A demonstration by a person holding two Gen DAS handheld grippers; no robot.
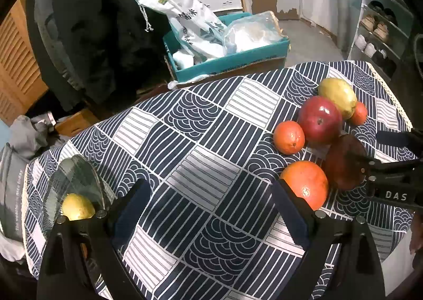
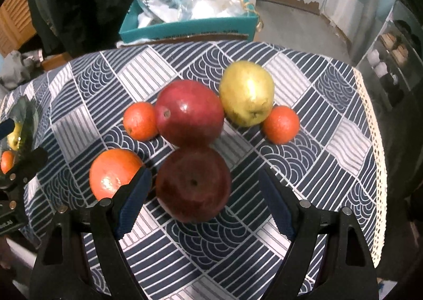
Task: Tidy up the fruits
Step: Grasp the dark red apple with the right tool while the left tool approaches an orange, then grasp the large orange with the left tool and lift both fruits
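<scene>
Several fruits lie together on the patterned tablecloth [image 2: 343, 141]. A dark red apple [image 2: 193, 183] sits between the fingers of my right gripper [image 2: 203, 171], which is open, with gaps between both pads and the apple. A large orange [image 2: 113, 173] lies just outside its left finger. Behind are a red apple [image 2: 189, 112], a yellow pear [image 2: 247, 92] and two small oranges [image 2: 140, 120] [image 2: 280, 124]. My left gripper [image 1: 210, 182] is open over bare cloth. A glass bowl [image 1: 76, 178] to its left holds a yellow fruit [image 1: 78, 208]. The large orange [image 1: 305, 183] is beside its right finger.
Past the table's far edge stands a teal box [image 1: 232, 59] stuffed with white bags. Dark clothing [image 1: 87, 35] hangs at the back left. A shoe rack [image 1: 378, 33] stands at the right. The table's lace-trimmed edge [image 2: 375, 141] runs down the right side.
</scene>
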